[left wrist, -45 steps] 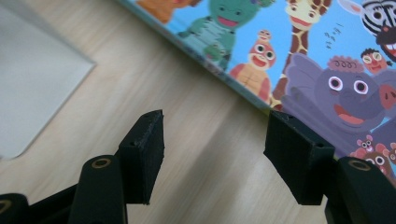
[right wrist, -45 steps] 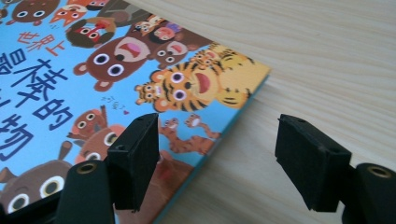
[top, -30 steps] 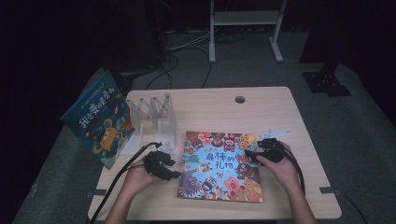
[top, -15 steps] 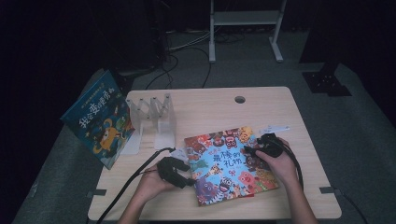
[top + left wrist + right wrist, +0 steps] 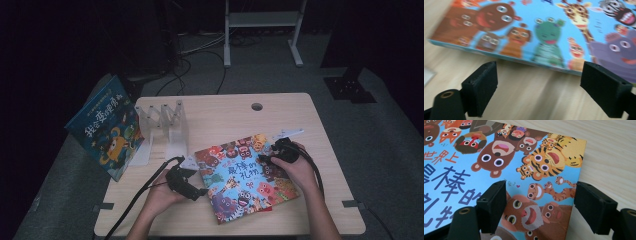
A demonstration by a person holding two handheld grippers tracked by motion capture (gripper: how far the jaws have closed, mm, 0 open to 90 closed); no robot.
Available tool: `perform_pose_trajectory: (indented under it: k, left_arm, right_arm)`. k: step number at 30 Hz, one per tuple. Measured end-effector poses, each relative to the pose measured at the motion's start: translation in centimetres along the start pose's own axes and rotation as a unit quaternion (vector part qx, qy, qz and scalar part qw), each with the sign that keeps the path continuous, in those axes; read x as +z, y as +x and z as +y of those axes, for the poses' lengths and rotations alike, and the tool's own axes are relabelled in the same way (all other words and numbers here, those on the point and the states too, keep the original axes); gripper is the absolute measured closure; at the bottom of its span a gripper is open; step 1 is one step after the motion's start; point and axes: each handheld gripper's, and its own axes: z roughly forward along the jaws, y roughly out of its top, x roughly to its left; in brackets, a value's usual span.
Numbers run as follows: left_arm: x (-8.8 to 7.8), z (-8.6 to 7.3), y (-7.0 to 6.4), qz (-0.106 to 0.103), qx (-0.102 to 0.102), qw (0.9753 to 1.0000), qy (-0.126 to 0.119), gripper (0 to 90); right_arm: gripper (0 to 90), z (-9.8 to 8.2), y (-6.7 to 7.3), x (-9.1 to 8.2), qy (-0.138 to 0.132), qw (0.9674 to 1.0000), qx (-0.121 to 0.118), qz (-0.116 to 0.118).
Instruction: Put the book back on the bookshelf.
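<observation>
A picture book [image 5: 245,175] with cartoon animals on a blue cover lies flat and askew on the wooden table [image 5: 225,115]. My left gripper [image 5: 200,192] rests low on the table at the book's near left edge. In the left gripper view its jaws [image 5: 540,75] stand wide apart just short of the book's [image 5: 544,30] edge, having just been opening, with nothing between them. My right gripper [image 5: 265,159] is over the book's far right part. Its jaws [image 5: 542,187] have just been opening and straddle the cover's [image 5: 474,157] right edge without pressing on it.
A clear plastic rack [image 5: 165,125] with upright dividers stands at the table's back left. A second blue book [image 5: 105,127] leans off the left edge beside it. There is a cable hole [image 5: 257,106] near the far edge. Dark floor and a white stand lie beyond.
The book has turned counter-clockwise, its right side swinging away from me. The left gripper has shifted a little right along the book's near edge and its jaws have spread.
</observation>
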Motion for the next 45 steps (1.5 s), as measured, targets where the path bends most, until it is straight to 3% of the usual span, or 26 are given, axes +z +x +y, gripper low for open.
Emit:
perform_pose_trajectory:
  k: [5, 11, 17, 20, 32, 37, 40, 45]
  left_arm:
    - [-0.4, -0.3, 0.9, 0.014, -0.012, 0.9998, -0.003, 10.3]
    - [-0.8, -0.7, 1.9, 0.023, -0.025, 0.9994, -0.008, 10.1]
    - [-0.9, -0.9, 2.4, 0.030, -0.030, 0.9990, -0.013, 9.4]
    - [-0.8, -1.1, 2.9, 0.033, -0.039, 0.9986, -0.014, 9.3]
    - [0.0, -1.0, 3.0, 0.008, -0.051, 0.9986, -0.012, 9.2]
    - [0.2, -0.9, 2.7, -0.010, -0.053, 0.9985, -0.008, 9.2]
    - [0.5, -0.7, 2.5, -0.018, -0.053, 0.9984, -0.007, 9.2]
    - [0.8, -0.4, 2.3, -0.023, -0.049, 0.9985, -0.003, 8.9]
  right_arm:
    - [25.5, 0.5, 0.5, 0.6, -0.002, 0.9999, -0.011, 0.011]
    - [26.0, 1.9, 2.0, 1.9, 0.002, 0.9985, -0.040, 0.037]
    - [26.2, 2.4, 2.9, 2.8, -0.005, 0.9977, -0.048, 0.047]
    - [26.5, 2.7, 3.4, 3.2, -0.005, 0.9967, -0.050, 0.063]
    - [26.5, 4.1, 5.7, 4.7, -0.001, 0.9928, -0.078, 0.091]
    - [31.1, 3.9, 5.7, 4.0, 0.001, 0.9927, -0.091, 0.079]
    - [31.2, 3.5, 5.3, 2.3, -0.018, 0.9930, -0.086, 0.079]
    - [30.0, 2.2, 4.7, 0.2, -0.027, 0.9935, -0.086, 0.069]
